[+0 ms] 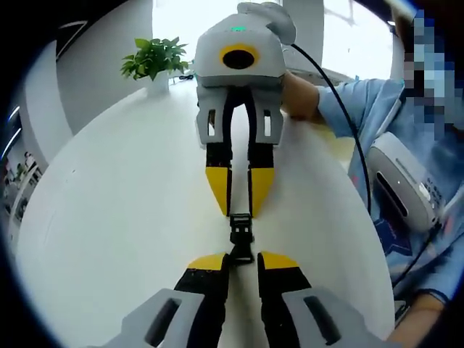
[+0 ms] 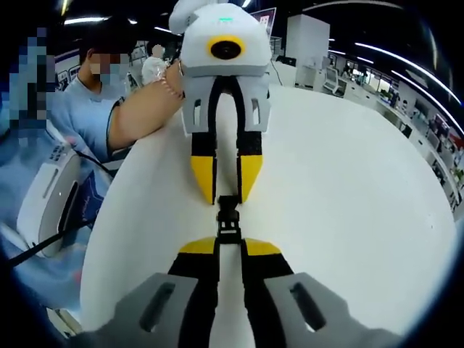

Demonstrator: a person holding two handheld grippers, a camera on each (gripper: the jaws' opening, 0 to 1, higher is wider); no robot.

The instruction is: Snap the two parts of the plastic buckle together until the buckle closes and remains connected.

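While a small black plastic buckle [image 1: 241, 238] is held above the round white desk [image 1: 130, 217], one end is pinched by the left hand-held gripper [image 1: 242, 262] and the other by the right hand-held gripper [image 2: 229, 249].

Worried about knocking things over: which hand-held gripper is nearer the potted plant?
Right. Both hold the buckle, but the right hand-held gripper lies between the left hand-held gripper and the potted plant, which stands beyond it.
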